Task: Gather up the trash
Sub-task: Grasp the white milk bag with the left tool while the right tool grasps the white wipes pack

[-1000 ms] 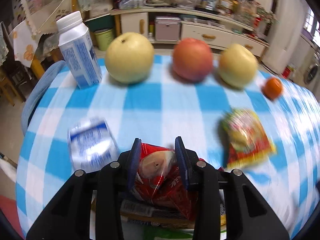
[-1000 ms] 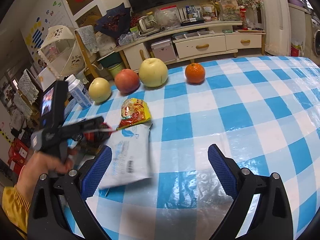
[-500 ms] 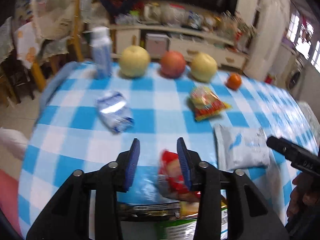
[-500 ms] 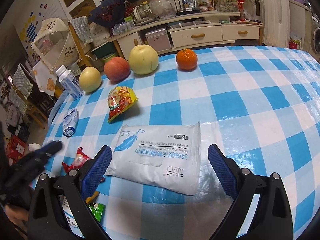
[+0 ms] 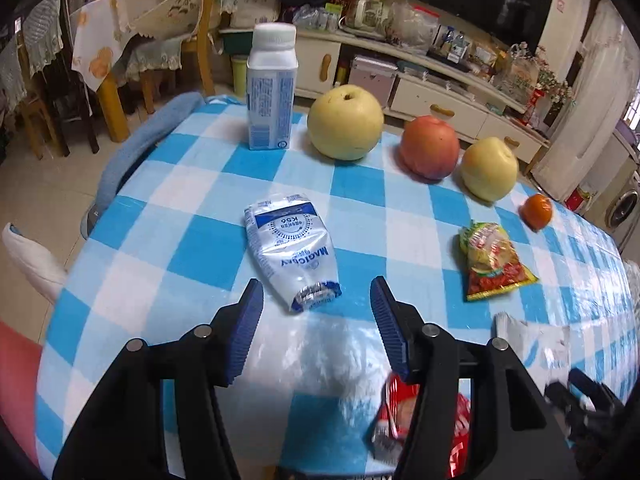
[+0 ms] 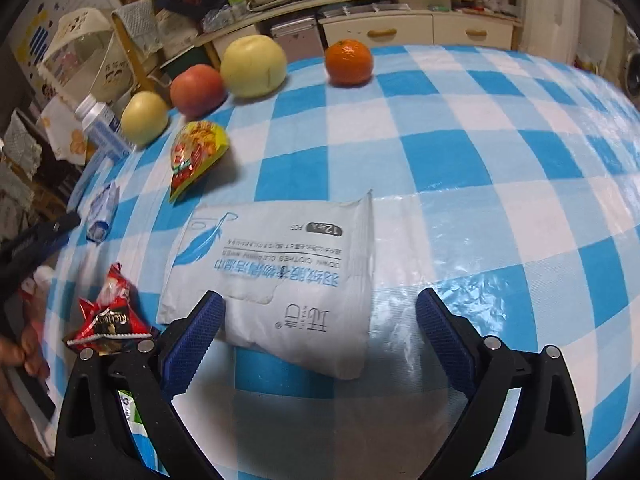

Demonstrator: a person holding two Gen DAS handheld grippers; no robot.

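My left gripper [image 5: 316, 320] hovers over the checked tablecloth, its jaws opening. The near end of a crushed white-and-blue milk pouch [image 5: 290, 252] lies just ahead, between the fingertips, untouched. A red wrapper [image 5: 400, 412] lies loose under the right finger, also seen in the right wrist view [image 6: 106, 320]. My right gripper [image 6: 320, 336] stands wide open low over a grey-white wipes pack [image 6: 280, 276], whose near edge sits between the fingers; the pads do not press on it. A yellow-red snack bag [image 6: 196, 152] lies farther back.
Along the table's far edge stand a capped milk carton [image 5: 272, 92], two yellow pears [image 5: 346, 122], a red apple [image 5: 430, 148] and an orange [image 6: 349, 62]. Green-and-white packaging [image 6: 128, 404] shows at the near-left edge. A hand [image 6: 20, 352] holds the left gripper.
The left gripper let go of the red wrapper, which dropped onto the table, and shifted toward the crushed pouch with its jaws wider. The right gripper sank closer to the wipes pack.
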